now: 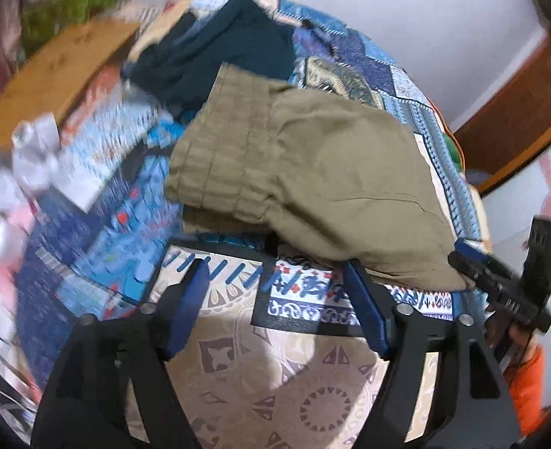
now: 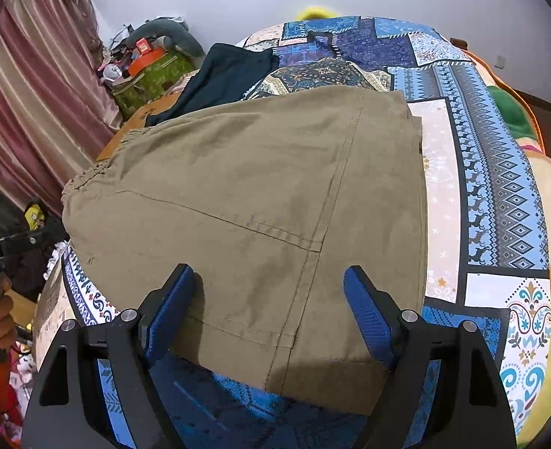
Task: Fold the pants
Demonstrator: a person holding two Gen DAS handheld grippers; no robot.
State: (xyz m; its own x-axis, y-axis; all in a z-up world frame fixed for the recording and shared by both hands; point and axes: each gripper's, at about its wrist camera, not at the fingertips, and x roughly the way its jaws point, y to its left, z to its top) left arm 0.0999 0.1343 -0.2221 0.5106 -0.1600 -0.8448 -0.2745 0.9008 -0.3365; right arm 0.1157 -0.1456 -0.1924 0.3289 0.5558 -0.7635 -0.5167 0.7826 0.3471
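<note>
Folded khaki pants (image 1: 312, 172) lie on a patterned blue quilt on a bed; they fill the middle of the right wrist view (image 2: 260, 202), elastic waistband at the left. My left gripper (image 1: 275, 280) is open and empty, just short of the pants' near edge. My right gripper (image 2: 271, 292) is open, its blue fingers (image 2: 365, 310) standing on either side of the pants' near hem, holding nothing. The right gripper also shows at the right edge of the left wrist view (image 1: 507, 280).
A dark teal garment (image 1: 219, 48) lies beyond the pants, also in the right wrist view (image 2: 223, 71). A cardboard box (image 1: 51, 78) and clutter (image 2: 144, 71) stand to the left of the bed. Curtains (image 2: 32, 93) hang at the left. A yellow-green blanket (image 2: 518, 119) lies at the right.
</note>
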